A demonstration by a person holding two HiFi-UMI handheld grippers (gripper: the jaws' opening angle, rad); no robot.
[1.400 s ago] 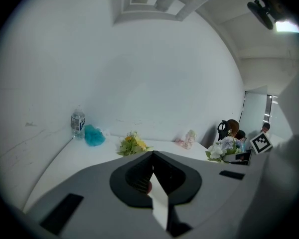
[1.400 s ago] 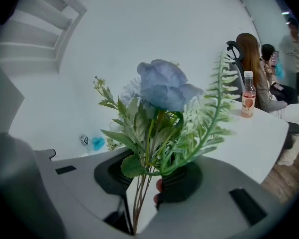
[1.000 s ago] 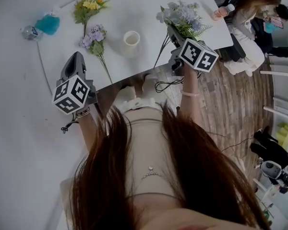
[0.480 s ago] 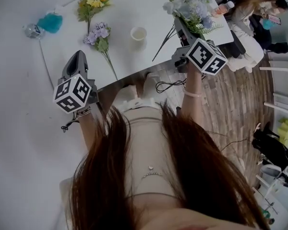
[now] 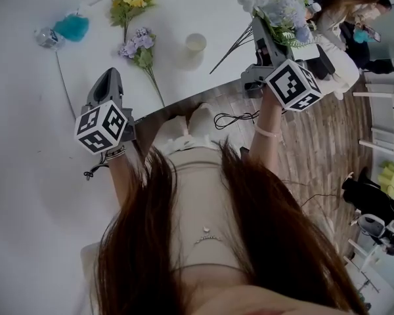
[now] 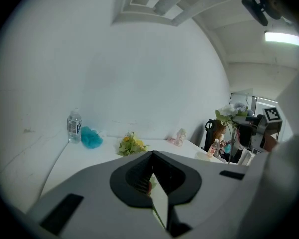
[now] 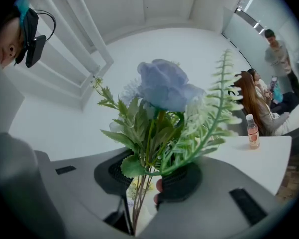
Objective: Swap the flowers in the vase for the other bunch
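My right gripper [image 5: 260, 33] is shut on the stems of a blue and white flower bunch [image 5: 279, 4] and holds it in the air over the table's right end, the stems [image 5: 231, 46] trailing down to the left. In the right gripper view the bunch [image 7: 164, 96] rises upright from between the jaws [image 7: 147, 183]. The cream vase [image 5: 196, 42] stands with nothing in it on the white table [image 5: 177, 84]. A purple bunch [image 5: 139, 44] lies left of the vase, and a yellow bunch [image 5: 131, 4] lies beyond it. My left gripper [image 5: 108, 79] hangs shut and holds nothing near the table's front edge.
A water bottle [image 5: 47, 37] and a teal fluffy thing [image 5: 72, 26] sit at the table's far left. A pink bottle [image 7: 252, 132] stands at the right end, where people sit close by [image 5: 354, 18]. A cable [image 5: 233, 118] lies on the wooden floor.
My right gripper has risen with the blue and white bunch, moving up and to the right in the head view. The left gripper has stayed where it was.
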